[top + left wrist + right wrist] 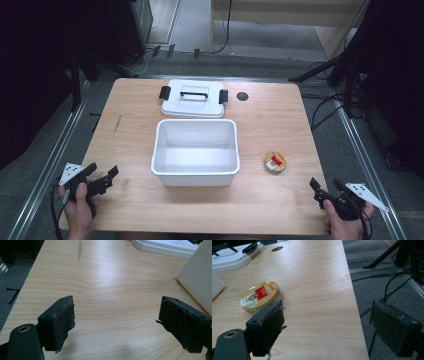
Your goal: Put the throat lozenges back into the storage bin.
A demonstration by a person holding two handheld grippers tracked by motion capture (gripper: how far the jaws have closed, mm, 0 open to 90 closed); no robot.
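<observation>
A white open bin (195, 151) stands in the middle of the wooden table (135, 205); its side (200, 282) reaches into the left gripper view. Behind it lies its white lid (193, 98) with black handle and clips, also seen as lid (232, 257) far left. A small round gold tin (275, 162) with a red label rests right of the bin; the tin (260, 296) sits just beyond the near jaw. My left gripper (102, 176) is open over bare wood at the front left, as gripper (116, 320). My right gripper (326, 184) is open at the front right corner, gripper (327, 327), holding nothing.
A dark round hole (242, 96) marks the table's back right. The table's right edge (354, 307) runs between my right jaws, with floor cables (387, 290) beyond. A grey scuff (80, 250) marks the wood ahead of the left gripper. Metal rails (365, 165) flank the table.
</observation>
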